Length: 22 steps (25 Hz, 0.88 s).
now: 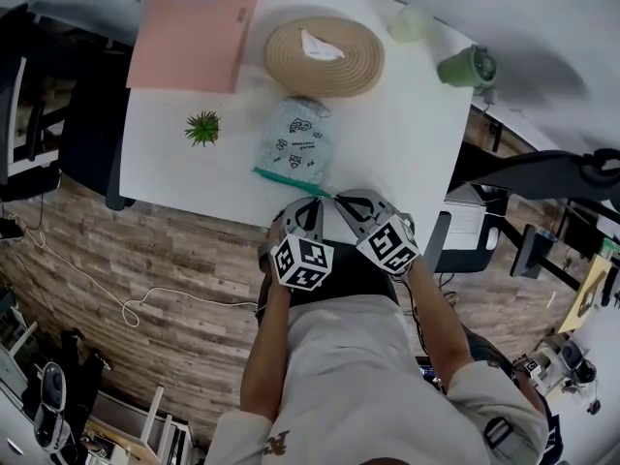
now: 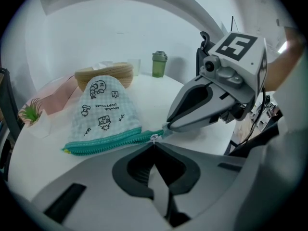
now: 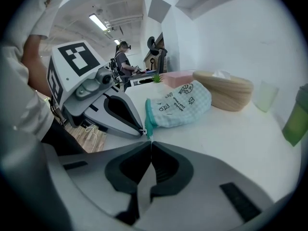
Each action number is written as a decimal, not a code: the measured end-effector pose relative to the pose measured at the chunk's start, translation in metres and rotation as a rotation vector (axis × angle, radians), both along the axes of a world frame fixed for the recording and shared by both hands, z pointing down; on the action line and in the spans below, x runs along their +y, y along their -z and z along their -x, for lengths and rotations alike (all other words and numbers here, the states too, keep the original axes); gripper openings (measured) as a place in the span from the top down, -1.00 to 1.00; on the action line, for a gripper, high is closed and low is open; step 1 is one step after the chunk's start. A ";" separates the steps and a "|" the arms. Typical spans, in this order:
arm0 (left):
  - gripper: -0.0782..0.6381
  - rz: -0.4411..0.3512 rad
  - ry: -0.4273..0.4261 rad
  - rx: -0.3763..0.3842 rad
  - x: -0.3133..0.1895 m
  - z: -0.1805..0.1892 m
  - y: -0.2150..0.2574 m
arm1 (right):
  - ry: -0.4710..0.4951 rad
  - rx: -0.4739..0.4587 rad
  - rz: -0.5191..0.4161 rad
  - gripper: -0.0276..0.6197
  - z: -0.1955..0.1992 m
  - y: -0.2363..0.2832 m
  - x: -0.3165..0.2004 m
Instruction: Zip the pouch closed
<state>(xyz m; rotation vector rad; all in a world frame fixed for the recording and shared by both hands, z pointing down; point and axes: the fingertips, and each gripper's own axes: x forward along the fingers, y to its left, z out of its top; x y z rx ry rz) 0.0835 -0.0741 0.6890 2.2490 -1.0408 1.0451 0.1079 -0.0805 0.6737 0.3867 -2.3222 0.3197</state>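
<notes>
A mint checked pouch (image 1: 295,141) with a teal zipper (image 2: 110,142) lies near the front edge of the white table (image 1: 397,143). Both grippers meet at the zipper's right end. My left gripper (image 2: 153,144) is shut on the small silver zipper pull (image 2: 154,137). The right gripper (image 3: 150,141) is shut on the teal end of the zipper tape (image 3: 147,131), right beside the pull. In the head view the left gripper (image 1: 321,200) and the right gripper (image 1: 338,198) touch tip to tip at the pouch's near corner.
Behind the pouch stand a woven basket (image 1: 325,56), a pink folder (image 1: 199,27), a small green plant (image 1: 202,127), a green cup (image 1: 467,66) and a translucent cup (image 1: 410,24). The table's front edge (image 1: 194,206) runs just below the pouch.
</notes>
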 end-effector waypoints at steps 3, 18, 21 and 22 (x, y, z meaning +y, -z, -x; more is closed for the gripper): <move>0.79 0.002 -0.005 0.002 -0.001 0.000 0.000 | -0.008 0.007 -0.003 0.91 -0.001 -0.001 -0.002; 0.79 -0.007 0.008 0.007 -0.011 0.016 0.007 | -0.063 0.041 -0.017 0.91 -0.009 -0.002 -0.012; 0.79 -0.007 0.008 0.009 -0.011 0.017 0.007 | -0.069 0.043 -0.021 0.91 -0.008 -0.001 -0.013; 0.79 -0.007 0.008 0.010 -0.011 0.017 0.006 | -0.071 0.043 -0.022 0.91 -0.008 -0.001 -0.013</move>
